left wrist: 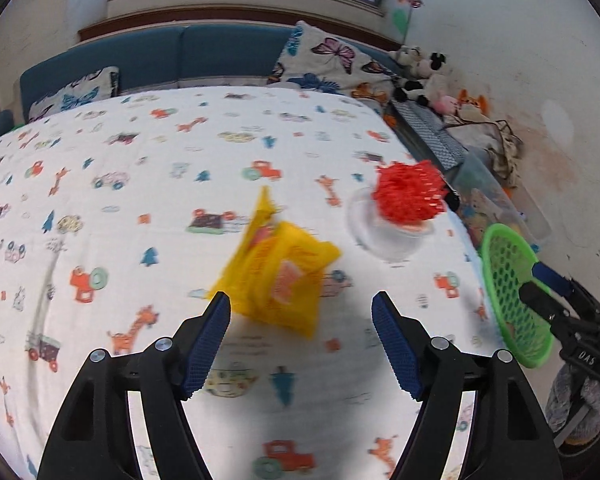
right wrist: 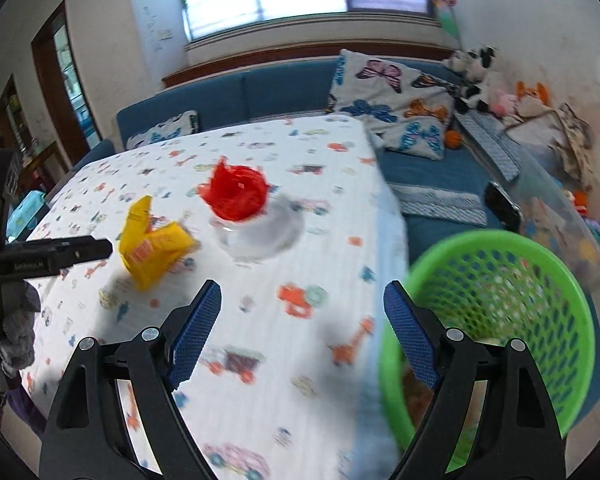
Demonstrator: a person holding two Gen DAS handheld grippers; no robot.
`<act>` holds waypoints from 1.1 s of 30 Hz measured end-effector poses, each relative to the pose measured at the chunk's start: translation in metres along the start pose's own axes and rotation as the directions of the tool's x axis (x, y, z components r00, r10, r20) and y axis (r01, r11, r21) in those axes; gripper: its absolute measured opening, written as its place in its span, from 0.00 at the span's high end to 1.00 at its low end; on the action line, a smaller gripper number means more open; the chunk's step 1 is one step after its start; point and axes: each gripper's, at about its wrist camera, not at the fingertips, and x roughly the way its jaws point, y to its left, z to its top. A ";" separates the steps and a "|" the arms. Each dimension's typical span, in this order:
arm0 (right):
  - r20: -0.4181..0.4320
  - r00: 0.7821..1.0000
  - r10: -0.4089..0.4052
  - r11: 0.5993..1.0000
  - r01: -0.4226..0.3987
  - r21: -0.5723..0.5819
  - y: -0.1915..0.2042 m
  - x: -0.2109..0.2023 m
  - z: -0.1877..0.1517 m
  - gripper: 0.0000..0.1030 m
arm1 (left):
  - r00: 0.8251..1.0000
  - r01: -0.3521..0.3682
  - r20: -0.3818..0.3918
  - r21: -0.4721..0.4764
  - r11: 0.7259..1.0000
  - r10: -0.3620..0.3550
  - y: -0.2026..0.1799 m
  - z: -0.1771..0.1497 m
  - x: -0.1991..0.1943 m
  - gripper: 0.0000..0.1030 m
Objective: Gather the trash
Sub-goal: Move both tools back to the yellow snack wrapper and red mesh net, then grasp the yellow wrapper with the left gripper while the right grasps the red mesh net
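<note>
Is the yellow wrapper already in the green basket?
No. The yellow wrapper lies on the tablecloth, apart from the green basket.

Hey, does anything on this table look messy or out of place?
Yes: a crumpled yellow wrapper lies loose on the printed tablecloth, and red mesh is stuffed into a clear cup tipped on its side.

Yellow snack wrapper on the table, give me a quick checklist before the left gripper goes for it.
1. Left gripper open, empty: ok.
2. Crumpled yellow snack wrapper ahead of the fingers, not yet between them: ok.
3. Wrapper apart from the red mesh ball and clear plastic cup: ok.
4. Green perforated plastic basket at the table's right edge, mouth unobstructed: ok.
5. Right gripper open, away from the wrapper: ok.
6. Wrapper's grip edge: cannot tell, blurred.
</note>
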 end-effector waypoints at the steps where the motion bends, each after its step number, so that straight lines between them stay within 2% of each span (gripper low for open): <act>1: -0.002 1.000 0.010 1.000 -0.010 -0.005 0.004 0.004 0.003 0.19 | 1.000 -0.005 -0.001 -0.003 1.000 0.005 0.005 -0.001 0.000 0.29; 11: -0.020 0.997 0.075 0.997 -0.075 -0.027 0.038 0.053 0.040 0.19 | 0.999 -0.030 -0.018 0.010 0.999 0.030 0.026 0.002 0.011 0.27; 15: -0.033 0.997 0.071 0.997 -0.072 -0.033 0.043 0.072 0.051 0.19 | 0.999 -0.031 -0.021 0.036 0.999 0.032 0.026 0.007 0.015 0.21; 24: -0.071 0.995 0.065 0.998 -0.065 0.004 0.037 0.111 0.066 0.20 | 0.998 -0.030 -0.046 0.110 0.993 0.035 0.023 0.015 0.031 0.20; 29: -0.096 0.992 0.078 0.997 -0.076 0.025 0.033 0.124 0.065 0.28 | 0.997 -0.028 -0.065 0.153 0.988 0.039 0.020 0.017 0.042 0.19; 33: -0.107 0.990 0.089 0.996 -0.086 0.029 0.033 0.129 0.063 0.41 | 0.996 -0.013 -0.087 0.183 0.983 0.030 0.017 0.018 0.053 0.18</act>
